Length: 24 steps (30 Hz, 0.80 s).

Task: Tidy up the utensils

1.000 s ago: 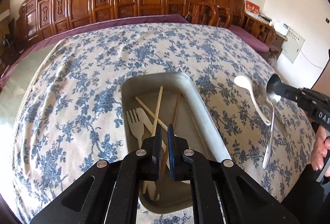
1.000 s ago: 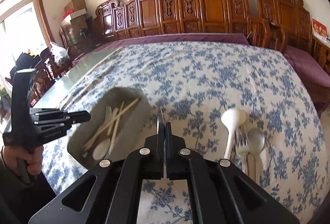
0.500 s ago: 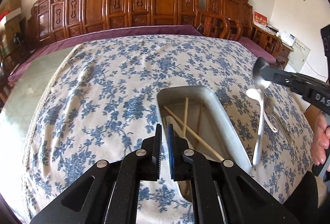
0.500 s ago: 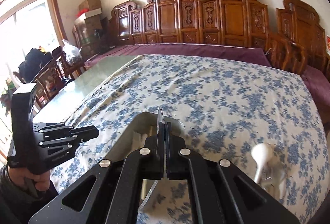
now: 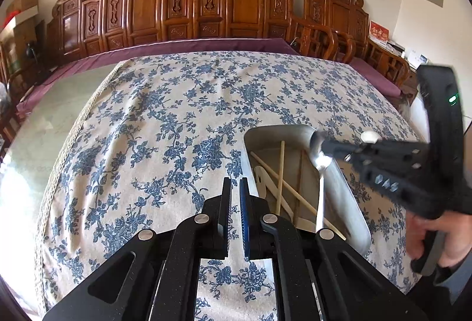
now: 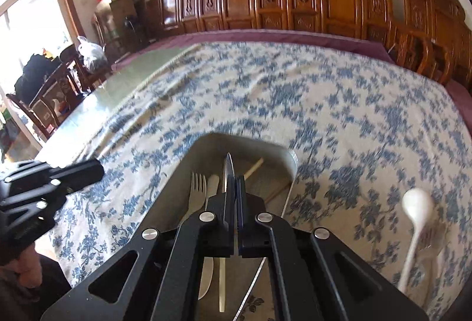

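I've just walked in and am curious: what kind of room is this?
Probably a home dining or sitting room: a large table under a blue-flowered cloth, a row of carved wooden chairs along the wall, and a metal tray holding cutlery and chopsticks.

A rectangular metal tray (image 6: pixel 290 161) is lying on the blue-flowered tablecloth (image 6: pixel 339 114), which is spread over a long table. Inside the tray, a pale plastic fork (image 6: pixel 197 194) and a pale plastic knife (image 6: pixel 211 186) are lying side by side at its left, with wooden chopsticks (image 5: pixel 281 170) crossed to their right. A steel spoon (image 5: pixel 321 170), pinched at its bowl by the right gripper (image 5: pixel 324 147), is being held above the tray. On the cloth to the tray's right, a white plastic spoon (image 6: pixel 417 220) is lying. The left gripper (image 5: pixel 235 185), jaws together, is being held left of the tray. Carved wooden chairs (image 5: pixel 244 2) are lined up behind the table.
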Tool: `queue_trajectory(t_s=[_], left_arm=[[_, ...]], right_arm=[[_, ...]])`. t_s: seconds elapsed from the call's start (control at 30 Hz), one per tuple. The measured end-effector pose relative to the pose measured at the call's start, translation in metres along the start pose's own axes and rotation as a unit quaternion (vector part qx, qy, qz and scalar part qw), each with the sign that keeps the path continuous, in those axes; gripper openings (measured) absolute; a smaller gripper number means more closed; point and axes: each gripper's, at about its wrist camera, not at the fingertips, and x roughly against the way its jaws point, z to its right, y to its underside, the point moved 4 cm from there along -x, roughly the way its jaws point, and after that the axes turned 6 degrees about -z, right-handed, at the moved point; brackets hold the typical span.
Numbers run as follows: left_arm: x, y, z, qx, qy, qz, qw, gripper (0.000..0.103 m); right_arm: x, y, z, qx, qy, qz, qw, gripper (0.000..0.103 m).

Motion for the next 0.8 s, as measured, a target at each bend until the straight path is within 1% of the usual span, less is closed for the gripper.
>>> queue_trajectory(t_s=[0.1,0.33,0.4,0.47,0.5,0.57,0.7,0.8], left_arm=[[0.001,0.000,0.000,0.000,0.002,0.000,1.0000,0.005],[0.003,-0.004,0.005,-0.003,0.007,0.003,1.0000,0.005],[0.002,-0.005,0.006,-0.004,0.004,0.003,1.0000,0.005],[0.002,-0.006,0.005,-0.003,0.004,0.005,1.0000,0.005],[0.001,-0.006,0.005,-0.001,0.002,0.003,1.0000,0.005],[-0.001,-0.006,0.007,-0.001,0.002,0.000,1.0000,0.005],[-0.003,-0.004,0.018,-0.012,0.000,-0.003,0.9999,0.005],[-0.002,-0.001,0.031,-0.026,-0.001,-0.005,0.9997,0.005]], right_arm=[[-0.013,0.004,0.000,-0.023,-0.010,-0.016,1.000,0.002],[-0.022,0.011,-0.009,-0.007,0.000,-0.030,1.000,0.003],[-0.022,0.012,-0.007,-0.007,-0.004,-0.031,0.999,0.006],[-0.021,0.012,-0.005,-0.003,-0.009,-0.032,0.999,0.007],[-0.020,0.012,-0.005,0.000,-0.013,-0.031,0.999,0.009],[-0.011,0.012,-0.001,0.001,-0.028,-0.026,0.999,0.024],[0.024,0.014,0.011,0.001,-0.033,0.003,0.999,0.024],[0.051,0.019,0.025,0.000,-0.023,0.021,1.000,0.024]])
